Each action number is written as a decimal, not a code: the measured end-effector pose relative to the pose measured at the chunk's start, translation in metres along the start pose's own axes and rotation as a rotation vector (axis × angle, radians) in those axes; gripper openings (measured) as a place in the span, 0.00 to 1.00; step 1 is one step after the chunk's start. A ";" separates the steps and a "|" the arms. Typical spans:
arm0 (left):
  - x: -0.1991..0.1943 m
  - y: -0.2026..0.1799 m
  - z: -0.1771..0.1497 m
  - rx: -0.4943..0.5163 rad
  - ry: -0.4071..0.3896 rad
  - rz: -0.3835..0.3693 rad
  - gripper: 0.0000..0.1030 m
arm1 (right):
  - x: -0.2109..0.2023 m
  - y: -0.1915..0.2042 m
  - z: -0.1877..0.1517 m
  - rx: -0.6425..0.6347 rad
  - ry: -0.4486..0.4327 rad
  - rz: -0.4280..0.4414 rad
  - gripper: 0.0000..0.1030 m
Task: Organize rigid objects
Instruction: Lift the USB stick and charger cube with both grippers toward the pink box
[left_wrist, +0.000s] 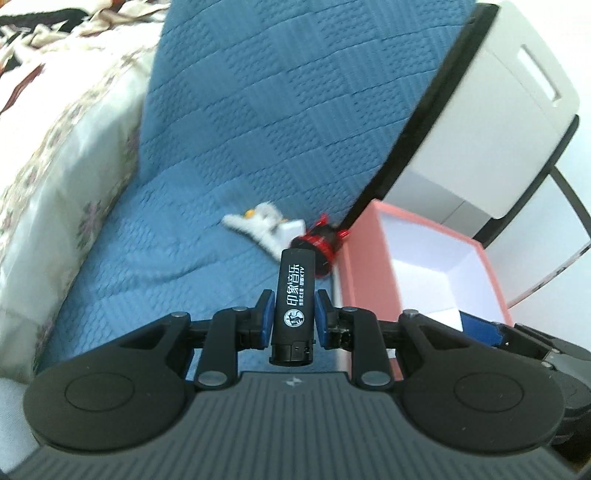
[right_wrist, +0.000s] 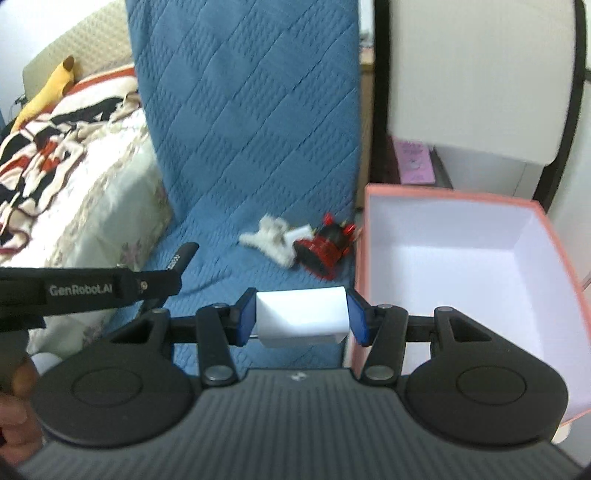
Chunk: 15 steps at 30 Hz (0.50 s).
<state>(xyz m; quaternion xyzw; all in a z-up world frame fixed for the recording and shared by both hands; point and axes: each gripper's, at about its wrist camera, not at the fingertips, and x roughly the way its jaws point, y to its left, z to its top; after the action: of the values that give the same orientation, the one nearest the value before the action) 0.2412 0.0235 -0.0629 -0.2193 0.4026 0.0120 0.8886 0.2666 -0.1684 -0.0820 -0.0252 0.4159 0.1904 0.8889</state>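
Observation:
My left gripper (left_wrist: 293, 314) is shut on a black lighter (left_wrist: 293, 295) with white print, held upright above the blue quilted cover (left_wrist: 240, 110). My right gripper (right_wrist: 302, 317) is shut on a white block (right_wrist: 302, 316), held just left of the open pink box (right_wrist: 546, 218) with a white inside. On the cover beyond lie a white fluffy toy (left_wrist: 264, 225) (right_wrist: 271, 236) and a red and black toy (left_wrist: 321, 243) (right_wrist: 327, 243), close to the box's left wall (left_wrist: 364, 258). The left gripper (right_wrist: 155, 282) with its lighter (right_wrist: 183, 256) also shows at the left of the right wrist view.
A bed with a floral cover (right_wrist: 92, 206) and a patterned blanket (right_wrist: 55, 136) lies to the left, with a yellow plush (right_wrist: 48, 92) on it. A white cabinet with a black frame (left_wrist: 498, 110) (right_wrist: 480, 74) stands behind the box. A purple card (right_wrist: 415, 164) sits below it.

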 end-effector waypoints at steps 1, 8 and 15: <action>-0.001 -0.007 0.003 0.001 -0.006 -0.008 0.27 | -0.005 -0.005 0.004 0.000 -0.009 -0.006 0.52; -0.005 -0.057 0.009 0.026 -0.053 -0.062 0.27 | -0.034 -0.045 0.027 0.012 -0.071 -0.033 0.52; -0.001 -0.114 0.008 0.073 -0.089 -0.110 0.27 | -0.056 -0.080 0.037 0.012 -0.128 -0.057 0.52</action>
<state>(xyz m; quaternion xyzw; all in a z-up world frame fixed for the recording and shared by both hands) 0.2685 -0.0763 -0.0137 -0.2080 0.3500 -0.0417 0.9124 0.2903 -0.2527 -0.0250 -0.0193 0.3584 0.1638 0.9189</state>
